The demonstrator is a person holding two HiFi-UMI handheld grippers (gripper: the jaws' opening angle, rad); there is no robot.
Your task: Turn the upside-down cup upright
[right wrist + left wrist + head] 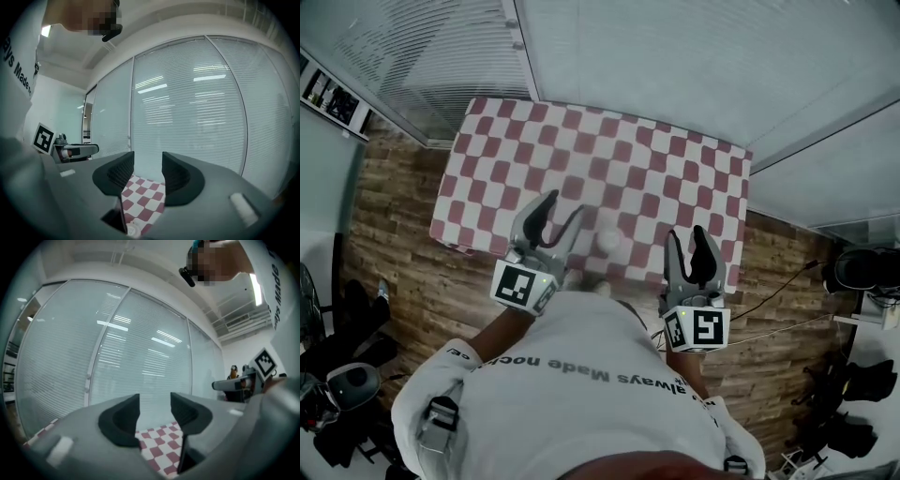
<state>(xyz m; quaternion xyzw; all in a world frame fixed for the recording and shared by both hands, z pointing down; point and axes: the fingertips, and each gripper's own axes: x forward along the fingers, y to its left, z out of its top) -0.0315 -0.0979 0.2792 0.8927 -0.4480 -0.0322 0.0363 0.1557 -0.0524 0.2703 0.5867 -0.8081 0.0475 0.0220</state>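
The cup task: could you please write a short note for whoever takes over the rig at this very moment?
Left gripper: open, empty, pointing level.
Right gripper: open, empty, level too.
Cup: white, on the checkered table near its front edge, between the two grippers, touched by neither.
Done: cannot tell; the cup is too small in the head view to show which way up it stands.
Left: check the cup; if upside down, turn it upright.
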